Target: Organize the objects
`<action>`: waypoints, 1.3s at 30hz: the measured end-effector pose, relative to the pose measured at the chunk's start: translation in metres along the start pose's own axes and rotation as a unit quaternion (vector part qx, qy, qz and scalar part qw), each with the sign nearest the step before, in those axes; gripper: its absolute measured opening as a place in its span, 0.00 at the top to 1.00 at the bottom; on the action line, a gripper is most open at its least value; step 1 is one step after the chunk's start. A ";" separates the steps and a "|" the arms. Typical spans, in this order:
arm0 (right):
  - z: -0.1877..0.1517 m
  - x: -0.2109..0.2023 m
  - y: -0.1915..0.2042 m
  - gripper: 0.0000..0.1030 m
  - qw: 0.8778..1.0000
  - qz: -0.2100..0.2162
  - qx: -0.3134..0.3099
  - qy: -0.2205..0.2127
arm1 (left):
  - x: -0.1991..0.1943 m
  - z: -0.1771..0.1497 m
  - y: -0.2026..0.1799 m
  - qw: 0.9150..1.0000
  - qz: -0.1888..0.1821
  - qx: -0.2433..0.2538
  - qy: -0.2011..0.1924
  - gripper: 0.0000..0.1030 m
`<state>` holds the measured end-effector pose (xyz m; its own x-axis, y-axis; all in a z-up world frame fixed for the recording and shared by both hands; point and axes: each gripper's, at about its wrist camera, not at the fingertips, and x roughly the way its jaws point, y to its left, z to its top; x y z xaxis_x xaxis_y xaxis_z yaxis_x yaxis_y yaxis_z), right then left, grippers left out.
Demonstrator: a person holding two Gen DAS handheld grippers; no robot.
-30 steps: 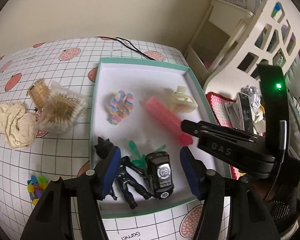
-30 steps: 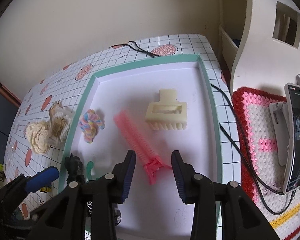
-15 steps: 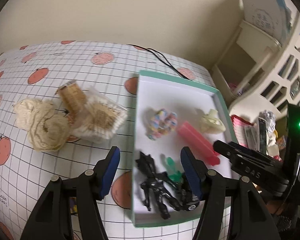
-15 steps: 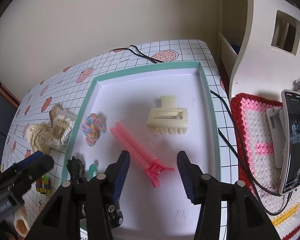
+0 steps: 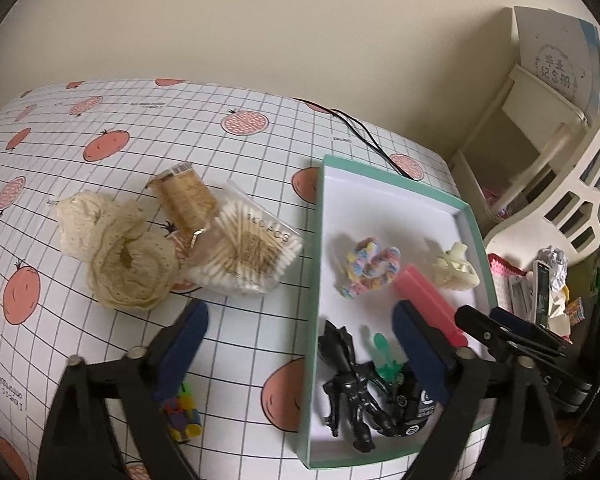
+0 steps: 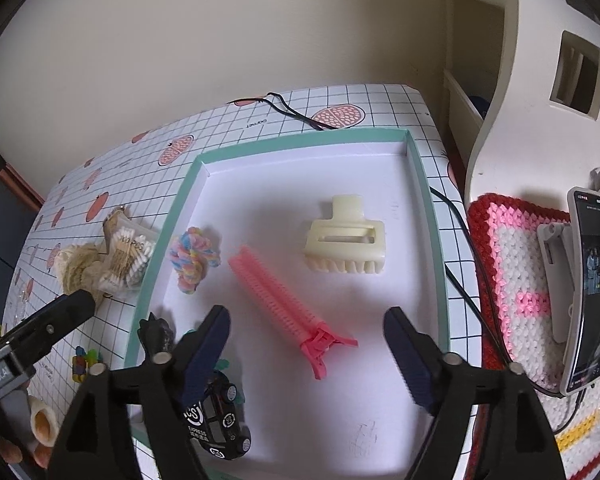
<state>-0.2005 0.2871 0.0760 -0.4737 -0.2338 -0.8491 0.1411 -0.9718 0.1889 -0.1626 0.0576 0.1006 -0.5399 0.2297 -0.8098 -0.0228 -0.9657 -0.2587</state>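
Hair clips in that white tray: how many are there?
2. A cream claw clip lies toward the tray's far right. A long pink clip lies slantwise in the middle. Another small one could hide behind the fingers near the toys.

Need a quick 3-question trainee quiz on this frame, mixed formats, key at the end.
1. True or false: the pink hair clip lies inside the green-rimmed tray.
2. Which lies outside the tray? A) cream claw clip B) cotton swab box C) black toy car
3. Fill in: both the left gripper and right gripper are ____.

Key: 1 true; 2 B; 3 open
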 end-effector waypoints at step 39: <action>0.011 -0.010 0.008 0.00 1.000 -0.021 0.000 -0.015 | -0.017 0.013 0.038 1.000 0.008 0.022 -0.021 0.00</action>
<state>-0.2040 0.2814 0.0912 -0.5051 -0.1930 -0.8412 0.1211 -0.9809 0.1524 -0.1652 0.0157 0.1118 -0.5757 0.2095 -0.7904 -0.0501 -0.9739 -0.2216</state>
